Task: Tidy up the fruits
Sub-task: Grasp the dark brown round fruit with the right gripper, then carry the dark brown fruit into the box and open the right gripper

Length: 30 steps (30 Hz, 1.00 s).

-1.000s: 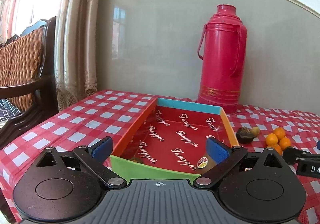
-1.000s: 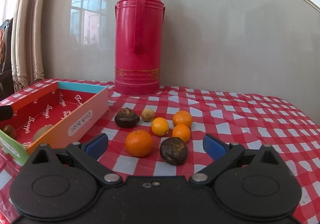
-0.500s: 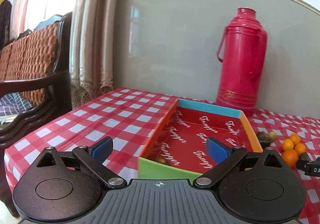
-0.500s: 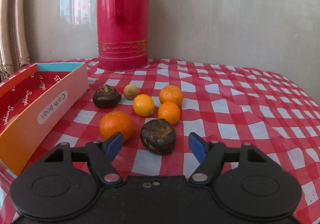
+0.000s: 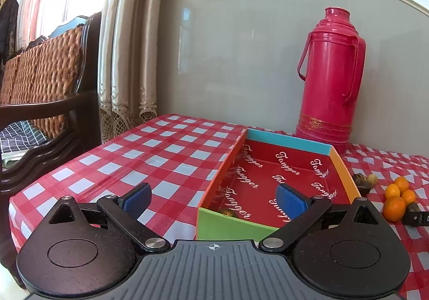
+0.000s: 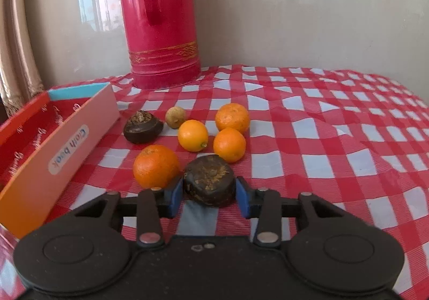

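My right gripper (image 6: 209,197) is shut on a dark brown fruit (image 6: 209,183) that rests on the checked cloth. An orange (image 6: 156,166) lies just left of it. Behind it lie three more oranges (image 6: 230,144), another dark fruit (image 6: 142,127) and a small tan fruit (image 6: 175,117). The red-lined box (image 6: 56,139) stands to the left. In the left wrist view my left gripper (image 5: 213,199) is open and empty, held back from the box's (image 5: 230,226) near green end; one fruit (image 5: 228,212) lies inside it. The fruit pile (image 5: 394,206) is at the right edge.
A tall red thermos (image 5: 329,77) stands behind the box against the wall and also shows in the right wrist view (image 6: 158,18). A wooden wicker chair (image 5: 45,91) and curtains (image 5: 126,45) stand left of the table. The table's left edge (image 5: 16,209) is close to my left gripper.
My right gripper moved forward and down and shut on the nearest dark fruit. My left gripper pulled back and left, away from the box, still open.
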Motion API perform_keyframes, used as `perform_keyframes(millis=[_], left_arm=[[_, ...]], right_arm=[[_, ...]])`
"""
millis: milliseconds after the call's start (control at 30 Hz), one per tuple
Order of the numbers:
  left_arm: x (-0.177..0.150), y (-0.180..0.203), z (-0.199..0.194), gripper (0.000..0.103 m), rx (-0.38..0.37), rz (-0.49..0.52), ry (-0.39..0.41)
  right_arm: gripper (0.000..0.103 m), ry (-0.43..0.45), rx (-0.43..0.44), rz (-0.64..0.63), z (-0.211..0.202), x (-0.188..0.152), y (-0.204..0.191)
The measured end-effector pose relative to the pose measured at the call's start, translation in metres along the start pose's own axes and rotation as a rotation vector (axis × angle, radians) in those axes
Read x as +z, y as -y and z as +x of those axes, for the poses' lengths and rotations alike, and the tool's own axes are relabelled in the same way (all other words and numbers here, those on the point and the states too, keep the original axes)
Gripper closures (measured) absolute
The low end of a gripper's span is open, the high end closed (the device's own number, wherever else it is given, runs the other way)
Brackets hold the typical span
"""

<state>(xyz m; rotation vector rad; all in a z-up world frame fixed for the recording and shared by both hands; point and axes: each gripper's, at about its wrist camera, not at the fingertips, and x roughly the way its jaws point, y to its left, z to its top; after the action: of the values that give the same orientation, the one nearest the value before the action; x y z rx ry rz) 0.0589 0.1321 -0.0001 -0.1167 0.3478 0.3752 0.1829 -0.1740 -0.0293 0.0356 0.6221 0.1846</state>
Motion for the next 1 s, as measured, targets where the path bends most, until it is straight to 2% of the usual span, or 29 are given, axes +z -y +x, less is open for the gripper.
perform_keyframes(millis=[133,267,633,1000], left_arm=[[0.0,0.001,-0.001,0.005,-0.003,0.004,0.002],[-0.001,-0.001,-0.004,0.005,0.006,0.013,0.01],[-0.003,-0.031,-0.006,0.004,0.071,0.001,0.022],[-0.008,-0.073,-0.005,0.004,0.145,-0.019,0.01]], right_arm=[[0.071,0.057,-0.005,-0.012,-0.012,0.003,-0.006],[0.071,0.084,0.026,0.003,-0.018,0.005,-0.016],[0.071,0.258,0.223,-0.078,-0.042,0.009,-0.096],[0.071,0.232,0.312,-0.151,-0.033,0.001,-0.153]])
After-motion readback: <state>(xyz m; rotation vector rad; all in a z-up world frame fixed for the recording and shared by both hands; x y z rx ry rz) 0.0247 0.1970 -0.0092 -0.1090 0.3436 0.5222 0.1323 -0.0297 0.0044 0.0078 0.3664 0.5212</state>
